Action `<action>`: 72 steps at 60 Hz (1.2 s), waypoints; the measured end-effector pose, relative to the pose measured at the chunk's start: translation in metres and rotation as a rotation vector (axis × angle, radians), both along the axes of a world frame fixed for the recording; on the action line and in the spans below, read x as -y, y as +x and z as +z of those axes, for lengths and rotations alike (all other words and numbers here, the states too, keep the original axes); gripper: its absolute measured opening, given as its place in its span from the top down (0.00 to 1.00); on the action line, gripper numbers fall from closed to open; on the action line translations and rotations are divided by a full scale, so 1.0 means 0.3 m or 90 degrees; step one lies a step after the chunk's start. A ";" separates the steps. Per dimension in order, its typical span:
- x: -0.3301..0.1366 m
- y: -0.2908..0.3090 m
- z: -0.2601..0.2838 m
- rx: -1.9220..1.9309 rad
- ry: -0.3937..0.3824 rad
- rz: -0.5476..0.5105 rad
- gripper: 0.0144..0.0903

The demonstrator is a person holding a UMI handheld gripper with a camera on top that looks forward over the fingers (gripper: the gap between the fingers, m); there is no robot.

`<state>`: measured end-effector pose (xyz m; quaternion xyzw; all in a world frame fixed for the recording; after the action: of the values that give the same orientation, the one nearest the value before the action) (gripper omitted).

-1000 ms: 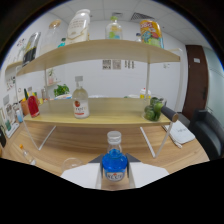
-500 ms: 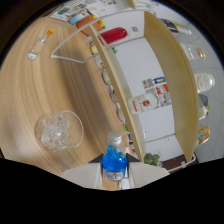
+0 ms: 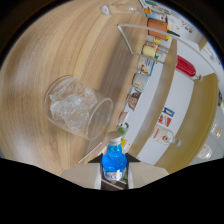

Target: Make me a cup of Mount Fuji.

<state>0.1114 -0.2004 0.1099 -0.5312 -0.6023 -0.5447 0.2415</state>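
We hold blue syrup bottle, fingers clamped on body; glass slippery. Ice glass near, fragile.

- We are seeing even, fairly bright indoor light washing over the wooden table, with only soft shadows.
- We are noticing strong fisheye bending and a black rim darkening the edges.
- We are finding the shelf items blurred, and the ice-filled glass catching pale glare.

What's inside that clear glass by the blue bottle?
The glass holds ice cubes, heaped nearly to its rim. No liquid shows; its bottom is hidden under the ice. The gripper grips the blue bottle.
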 end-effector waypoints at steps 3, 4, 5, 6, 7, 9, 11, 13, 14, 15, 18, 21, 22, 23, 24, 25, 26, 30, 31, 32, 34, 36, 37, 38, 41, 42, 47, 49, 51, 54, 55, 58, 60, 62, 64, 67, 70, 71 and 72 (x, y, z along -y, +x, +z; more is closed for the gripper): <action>0.000 -0.004 -0.005 -0.008 -0.005 0.001 0.71; 0.000 -0.004 -0.004 -0.010 -0.004 0.002 0.72; 0.000 -0.005 -0.003 -0.012 -0.003 0.002 0.71; -0.001 -0.004 -0.004 -0.014 -0.002 0.003 0.72; 0.000 -0.006 -0.003 -0.019 -0.001 0.003 0.72; 0.002 -0.007 -0.001 -0.036 0.002 0.001 0.72; 0.008 -0.010 0.008 -0.059 0.006 -0.001 0.72; 0.011 -0.015 0.015 -0.093 0.011 -0.004 0.71; 0.014 -0.020 0.022 -0.115 0.016 -0.005 0.71; 0.018 -0.027 0.032 -0.143 0.021 -0.006 0.71; 0.026 -0.048 0.067 -0.238 0.038 -0.013 0.71; 0.033 -0.056 0.118 -0.328 0.063 -0.014 0.71; 0.035 -0.058 0.138 -0.359 0.073 -0.015 0.71; 0.039 -0.061 0.153 -0.392 0.079 -0.015 0.71; 0.043 -0.067 0.167 -0.428 0.083 -0.013 0.71; 0.047 -0.069 0.184 -0.461 0.088 -0.011 0.71; 0.049 -0.068 0.203 -0.492 0.096 -0.010 0.71; 0.073 -0.064 0.265 -0.616 0.119 -0.003 0.71; 0.077 -0.057 0.281 -0.646 0.125 0.000 0.71; 0.082 -0.049 0.294 -0.679 0.130 0.000 0.71; 0.092 -0.027 0.309 -0.745 0.136 -0.007 0.71; 0.100 0.002 0.315 -0.807 0.140 -0.020 0.71; 0.103 0.019 0.312 -0.837 0.142 -0.031 0.71; 0.107 0.036 0.301 -0.868 0.141 -0.046 0.71; 0.113 0.100 0.272 -0.945 0.141 -0.093 0.71; 0.114 0.123 0.259 -0.967 0.141 -0.108 0.71; 0.113 0.235 0.172 -1.042 0.136 -0.171 0.71; 0.113 0.269 0.136 -1.061 0.131 -0.191 0.71; 0.112 0.302 0.095 -1.078 0.126 -0.212 0.71; 0.107 0.349 0.039 -1.095 0.119 -0.241 0.71; 0.104 0.362 0.020 -1.099 0.116 -0.249 0.71; 0.100 0.398 -0.035 -1.105 0.107 -0.270 0.71; 0.094 0.418 -0.067 -1.108 0.100 -0.283 0.71; 0.090 0.434 -0.096 -1.115 0.092 -0.295 0.71; 0.085 0.448 -0.121 -1.125 0.088 -0.307 0.71; 0.080 0.470 -0.157 -1.142 0.079 -0.334 0.71; 0.073 0.493 -0.191 -1.148 0.078 -0.349 0.71; 0.072 0.500 -0.201 -1.146 0.075 -0.353 0.71; 0.071 0.508 -0.212 -1.141 0.074 -0.357 0.71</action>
<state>0.2637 -0.2217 0.0464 -0.8652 -0.0139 0.0002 0.5012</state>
